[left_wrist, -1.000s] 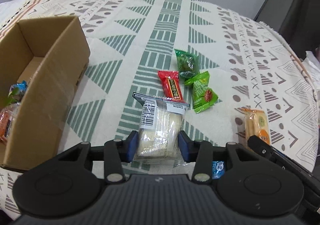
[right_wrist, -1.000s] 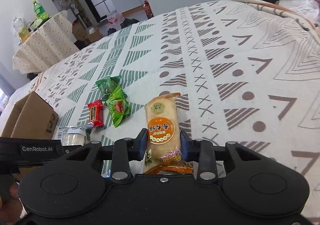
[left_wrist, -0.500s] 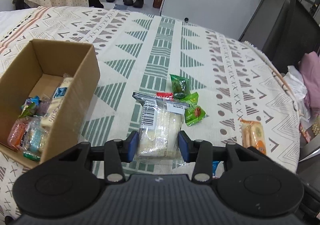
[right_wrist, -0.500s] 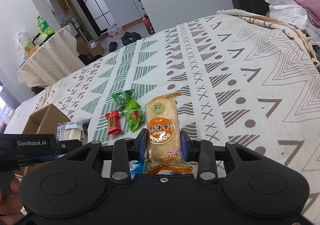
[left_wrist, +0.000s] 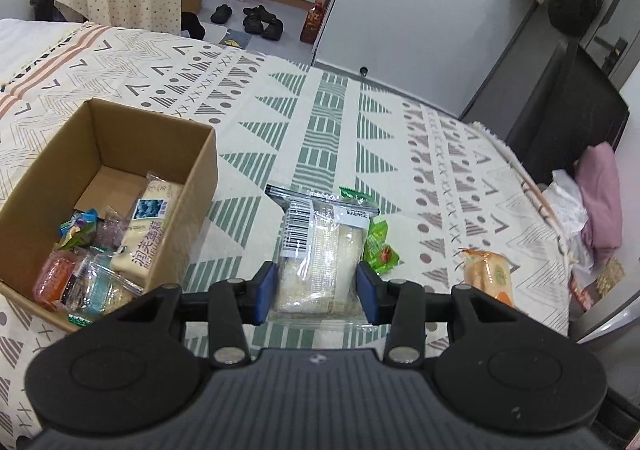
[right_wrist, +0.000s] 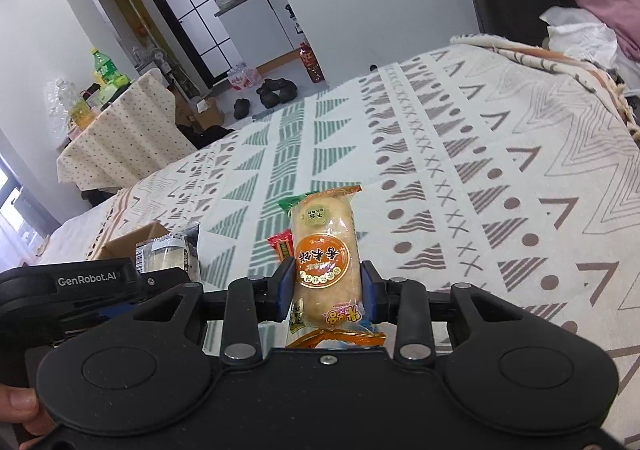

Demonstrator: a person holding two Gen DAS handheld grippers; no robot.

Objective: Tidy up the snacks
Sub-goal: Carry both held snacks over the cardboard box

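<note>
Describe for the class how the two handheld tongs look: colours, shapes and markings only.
Both the left tongs and the right tongs have matt black bodies with two round discs, silver pivot screws and flat blue pads on the fingertips. The left body has a ribbed grey centre; its side reads "GenRobot.AI" in white. No cables or sleeves show.

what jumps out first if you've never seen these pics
Each hand-held gripper clamps a snack: the left hand-held gripper holds a clear-wrapped sandwich, the right hand-held gripper an orange rice cracker packet. At left on the patterned bedspread stands an open cardboard box of snacks.
</note>
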